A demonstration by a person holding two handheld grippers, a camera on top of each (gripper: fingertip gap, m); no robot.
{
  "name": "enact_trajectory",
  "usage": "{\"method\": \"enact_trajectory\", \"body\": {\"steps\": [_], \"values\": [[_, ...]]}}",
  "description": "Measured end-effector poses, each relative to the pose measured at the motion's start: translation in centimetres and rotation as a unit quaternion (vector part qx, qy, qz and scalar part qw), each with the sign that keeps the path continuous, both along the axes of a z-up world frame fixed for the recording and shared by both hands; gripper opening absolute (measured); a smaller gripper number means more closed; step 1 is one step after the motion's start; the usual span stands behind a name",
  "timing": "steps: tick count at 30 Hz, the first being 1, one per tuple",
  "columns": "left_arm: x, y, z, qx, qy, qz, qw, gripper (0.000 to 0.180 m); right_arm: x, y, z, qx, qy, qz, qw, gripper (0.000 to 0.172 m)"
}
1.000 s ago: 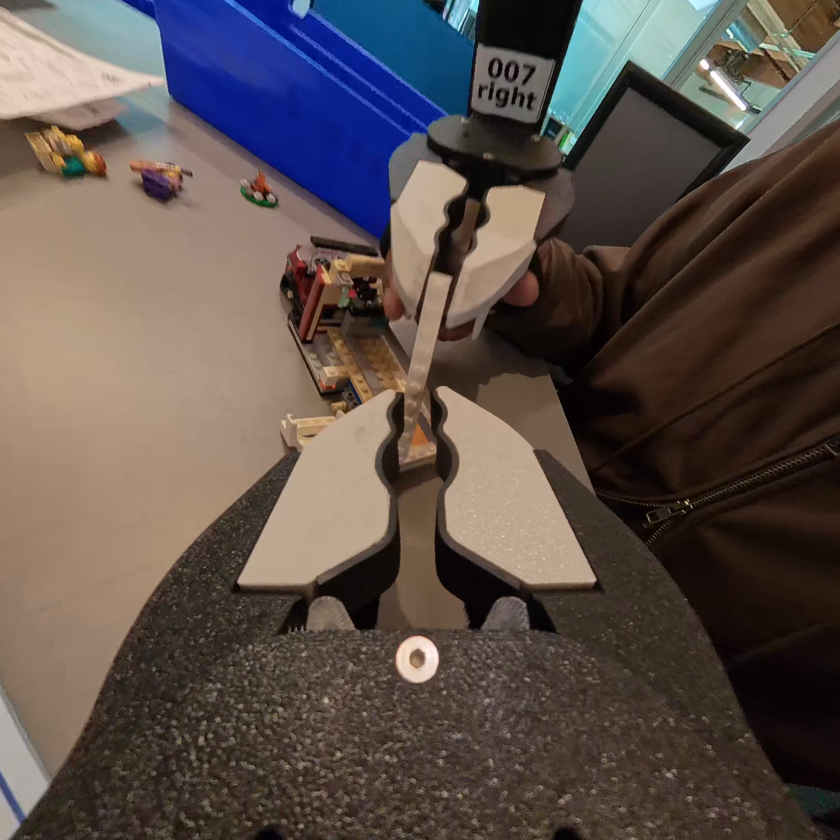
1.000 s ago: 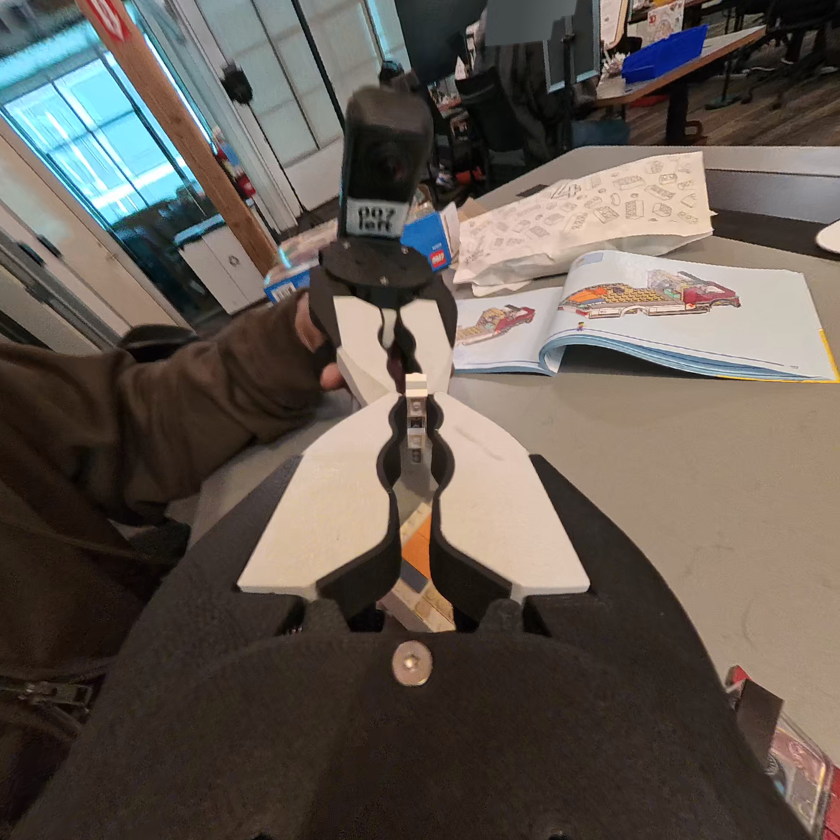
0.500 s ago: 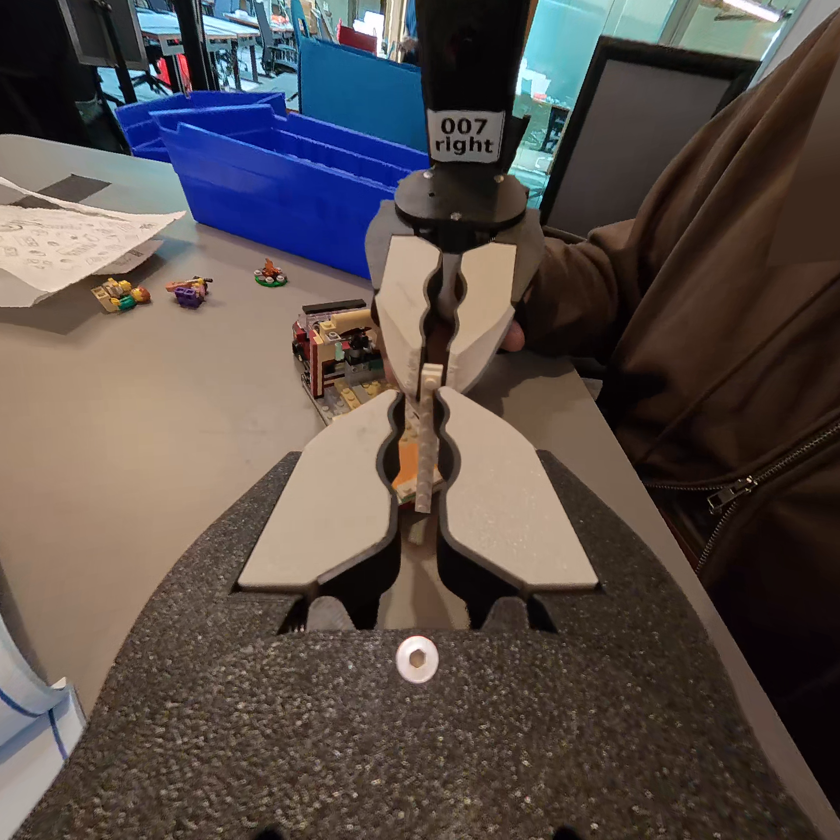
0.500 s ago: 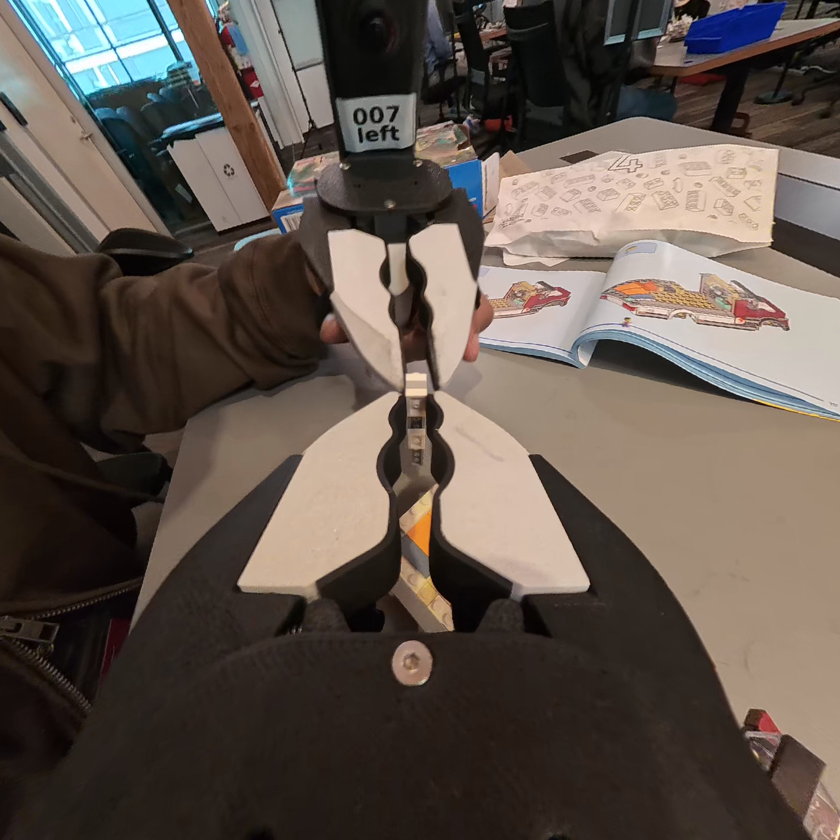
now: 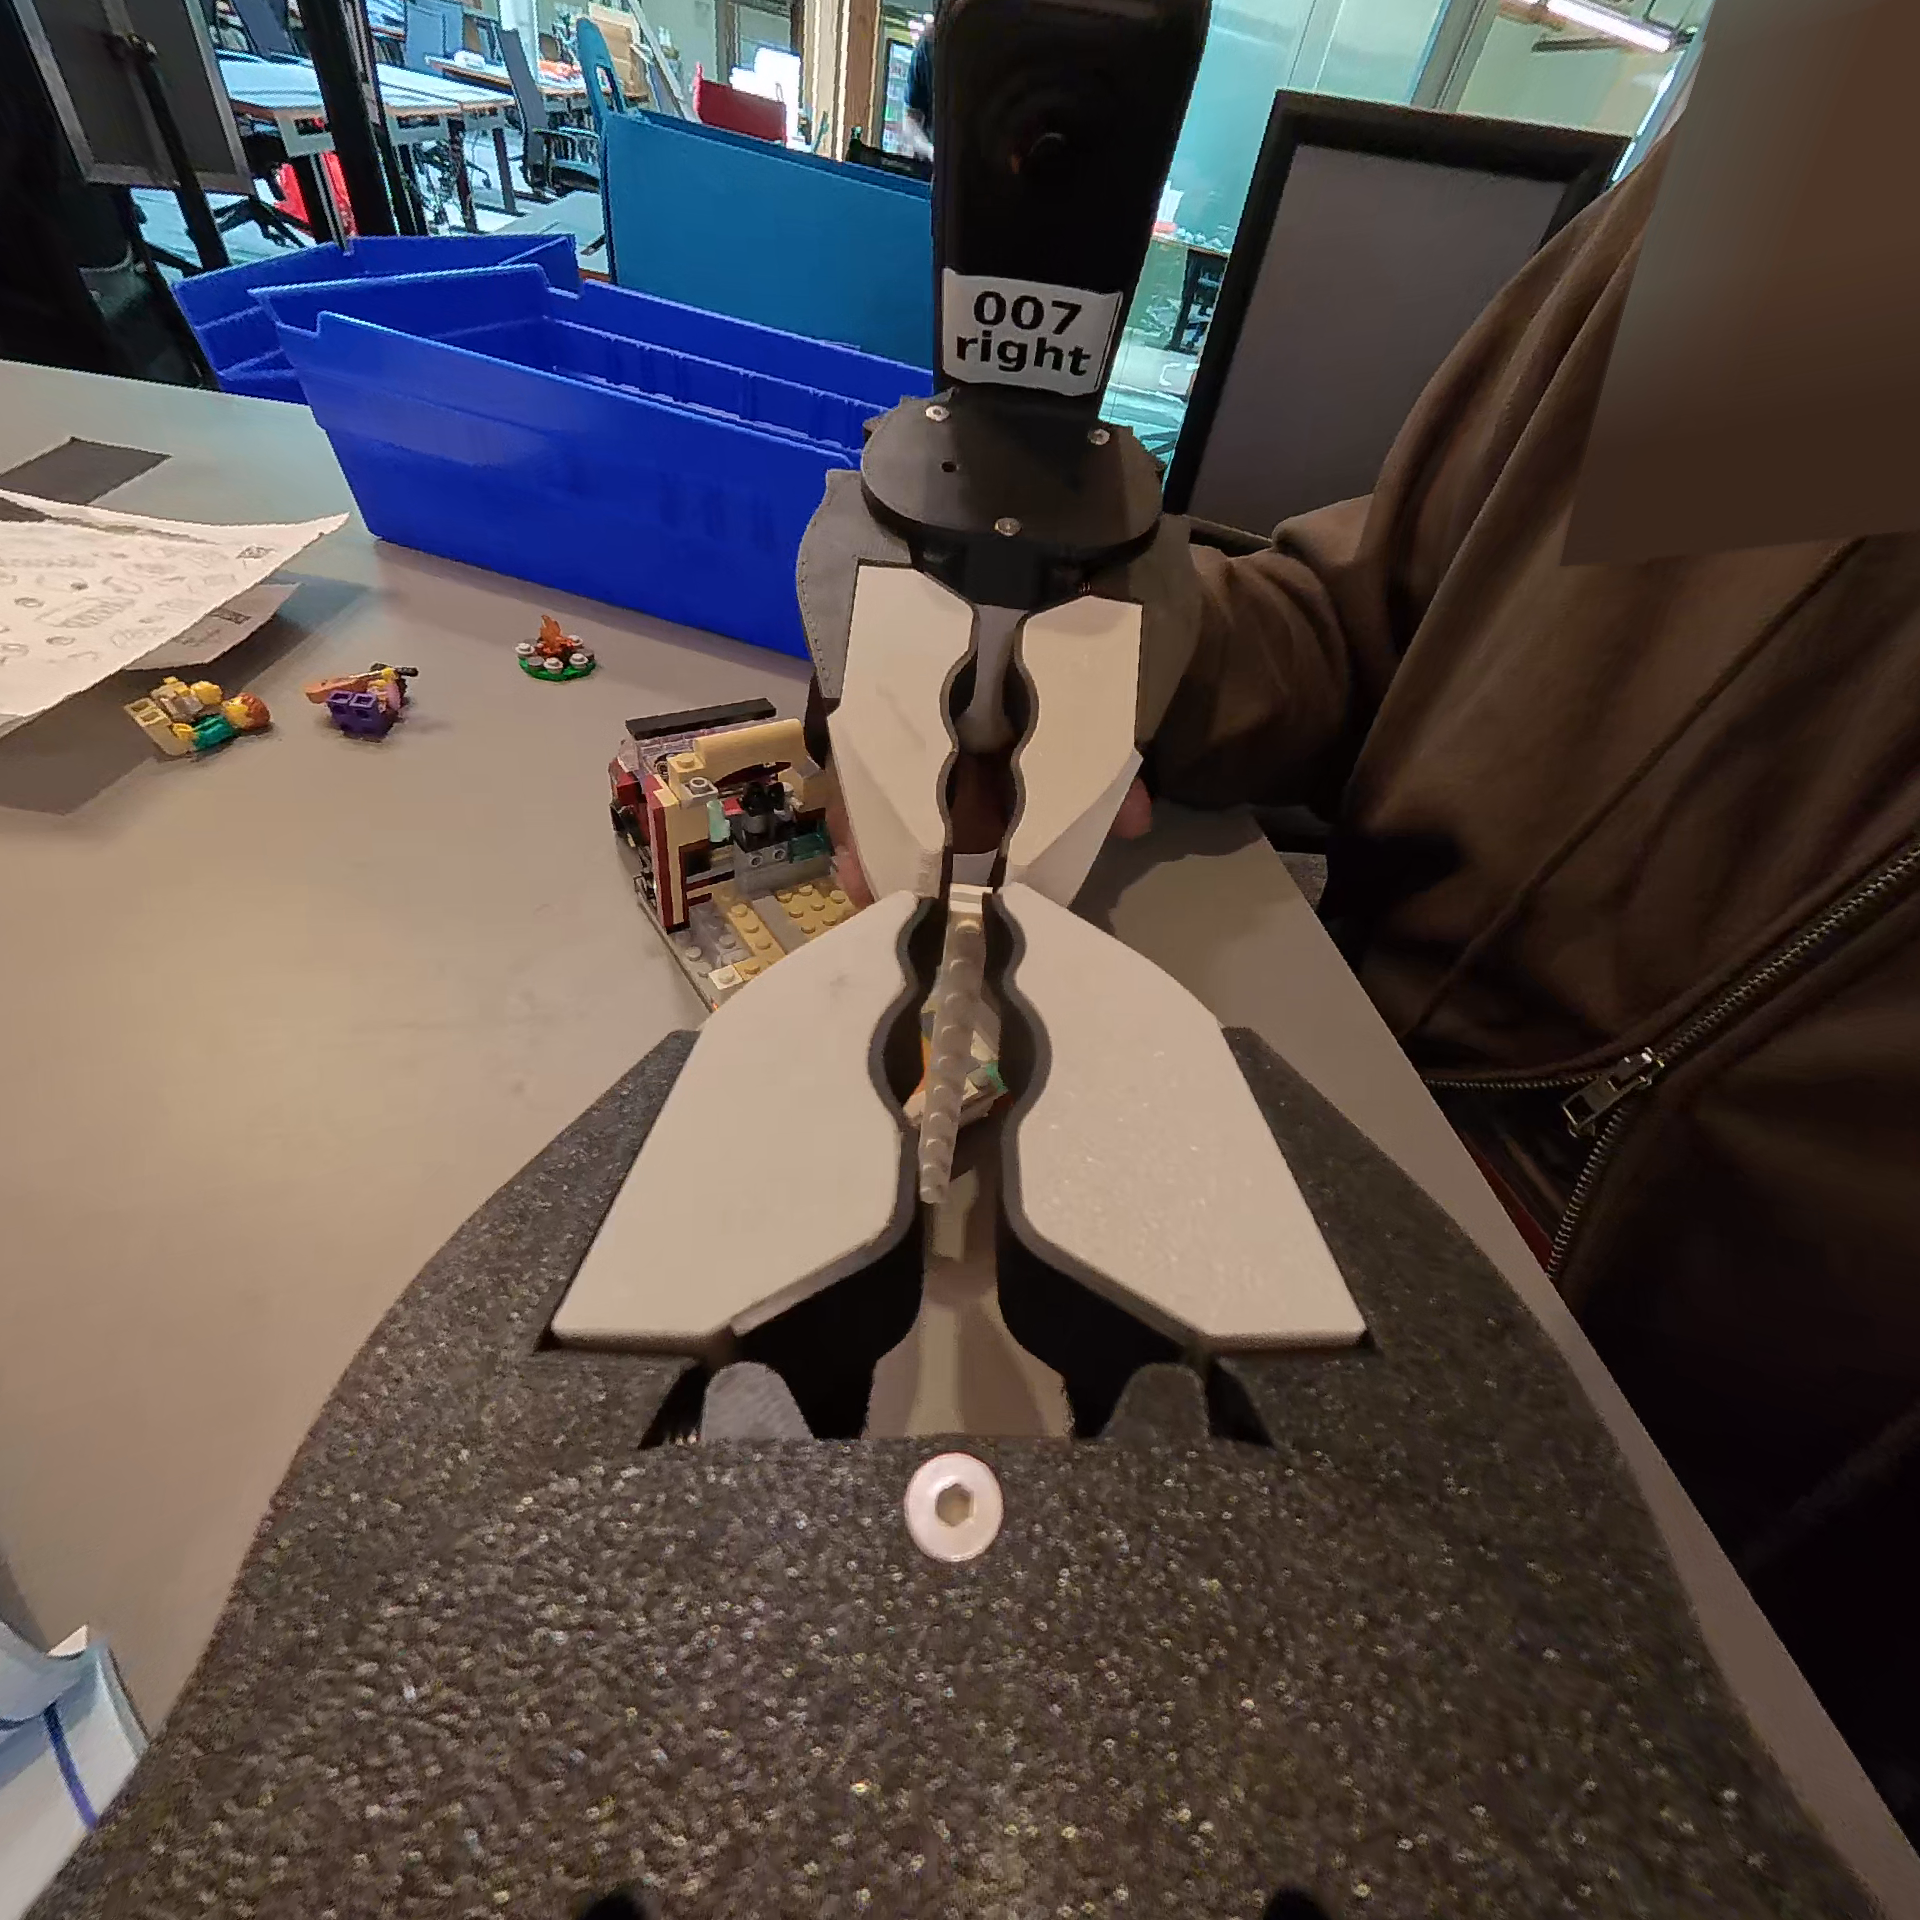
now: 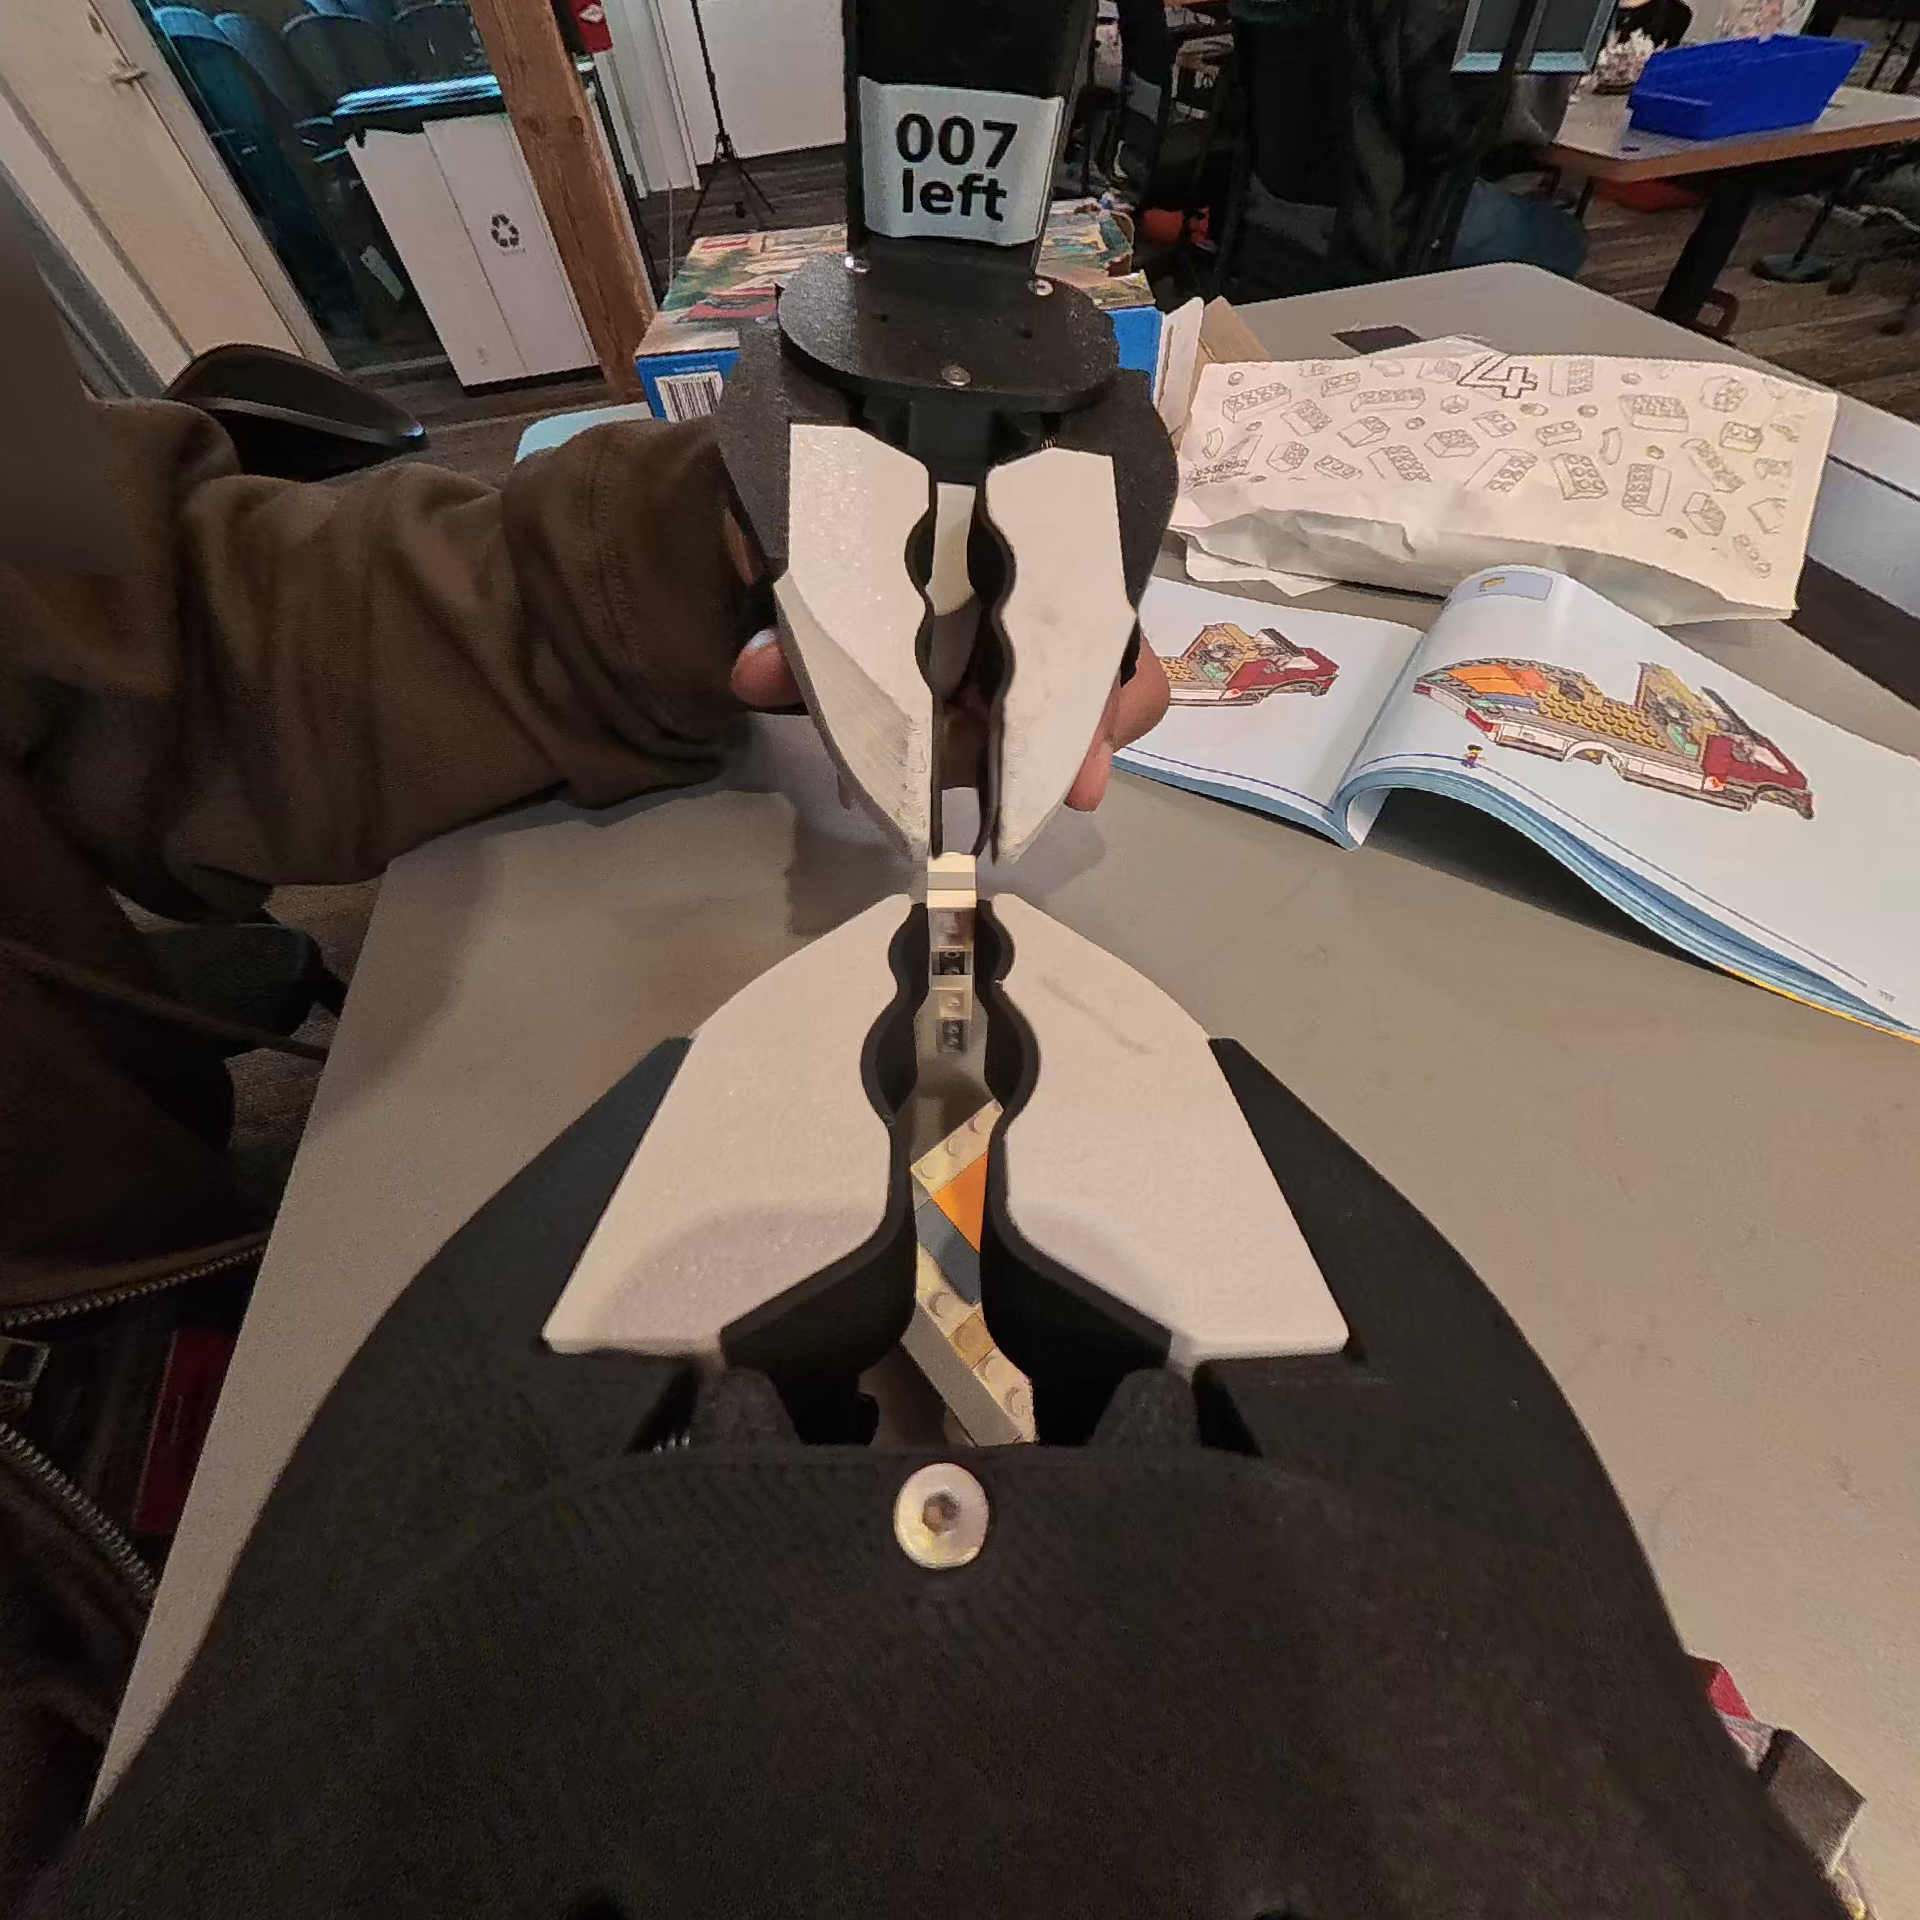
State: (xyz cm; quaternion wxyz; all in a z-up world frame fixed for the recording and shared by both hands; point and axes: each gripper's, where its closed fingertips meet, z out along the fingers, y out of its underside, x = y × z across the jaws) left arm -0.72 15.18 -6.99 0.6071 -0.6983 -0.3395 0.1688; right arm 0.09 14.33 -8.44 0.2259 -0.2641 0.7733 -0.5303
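- Right claw (image 6: 954,914): clamped on a long white brick strip (image 6: 952,977), held above the table (image 6: 1455,1091).
- Left claw (image 5: 961,909): tip to tip with the right, closed on the same strip's grey studded side (image 5: 951,1039).
- Nearby: part-built brick vehicle (image 5: 727,821), blue bins (image 5: 582,436), open instruction booklet (image 6: 1558,727).

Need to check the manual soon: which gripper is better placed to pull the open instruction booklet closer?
Left, probably. The open instruction booklet lies right beside the left gripper, while the right gripper sits farther back, clamping the brick strip.
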Motion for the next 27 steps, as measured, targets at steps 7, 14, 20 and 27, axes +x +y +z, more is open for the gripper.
{"method": "enact_trajectory", "body": {"steps": [7, 14, 20, 27], "values": [[0.29, 0.43, -0.04, -0.009, 0.007, -0.012, 1.000, 0.012, 0.02, 0.10, 0.04, -0.004, 0.008, 0.001, 1.000, 0.008], [0.54, 0.41, 0.13, -0.009, 0.014, -0.017, 1.000, 0.012, 0.13, 0.22, 0.20, -0.009, 0.010, 0.006, 1.000, 0.008], [0.46, 0.61, -0.20, -0.018, 0.011, -0.019, 1.000, 0.012, 0.29, 0.35, 0.21, -0.009, 0.012, 0.010, 1.000, 0.008], [0.27, 0.69, -0.21, -0.034, 0.023, -0.022, 0.999, 0.007, 0.23, 0.37, 0.19, -0.021, 0.020, 0.011, 1.000, 0.008]]}}
